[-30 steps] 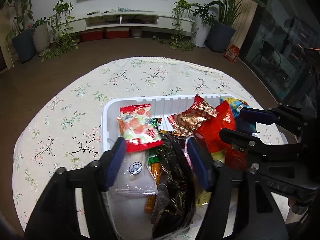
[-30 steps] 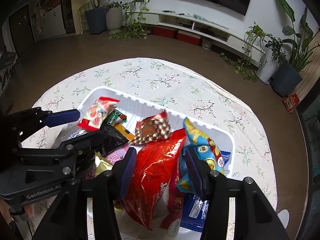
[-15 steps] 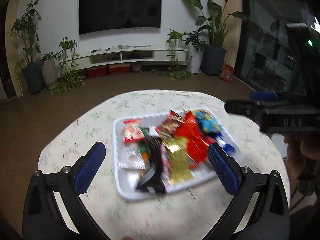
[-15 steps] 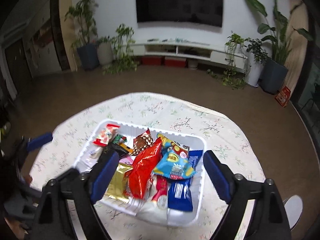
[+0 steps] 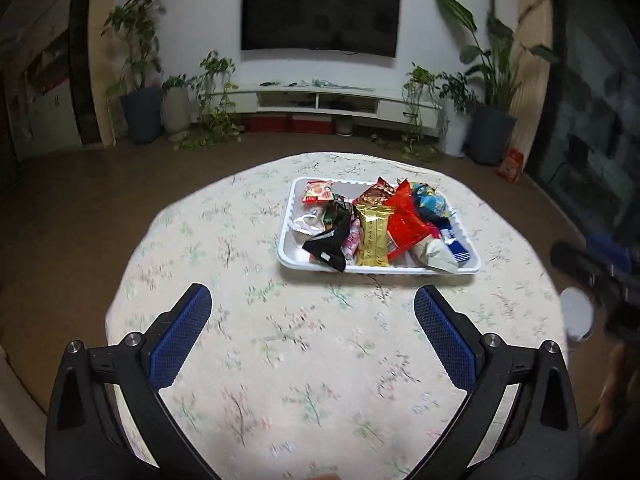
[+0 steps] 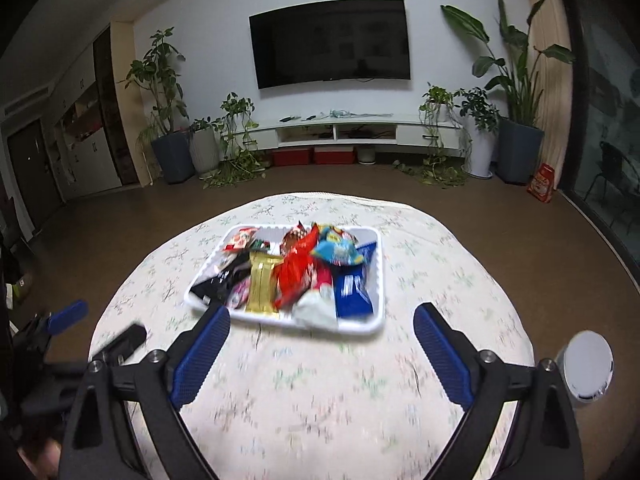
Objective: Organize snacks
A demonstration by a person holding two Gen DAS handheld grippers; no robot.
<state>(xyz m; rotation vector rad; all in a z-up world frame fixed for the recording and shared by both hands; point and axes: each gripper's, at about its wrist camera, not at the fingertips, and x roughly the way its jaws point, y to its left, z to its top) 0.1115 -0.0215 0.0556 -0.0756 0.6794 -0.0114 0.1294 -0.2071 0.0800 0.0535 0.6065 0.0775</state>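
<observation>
A white tray (image 5: 291, 261) (image 6: 362, 327) full of snack packets stands on the round floral table (image 5: 304, 360) (image 6: 320, 400). In it lie a gold packet (image 5: 373, 236) (image 6: 261, 284), a red bag (image 5: 406, 220) (image 6: 298, 270), a black packet (image 5: 330, 242), a blue bag (image 6: 352, 286) and several others. My left gripper (image 5: 312, 304) hangs open over bare cloth, well short of the tray. My right gripper (image 6: 322, 322) is near the tray's front edge; its jaws are opening and hold nothing. Each gripper shows at the edge of the other's view.
A round grey object (image 6: 587, 364) (image 5: 576, 314) sits off the table's right edge. Behind the table are brown floor, a low white TV shelf (image 6: 352, 130), a wall screen and potted plants. A person's hand (image 5: 616, 384) shows at the right.
Both grippers have pulled back and up from among the snacks in the tray and opened wide. The packets that lay between their fingers now lie in the tray.
</observation>
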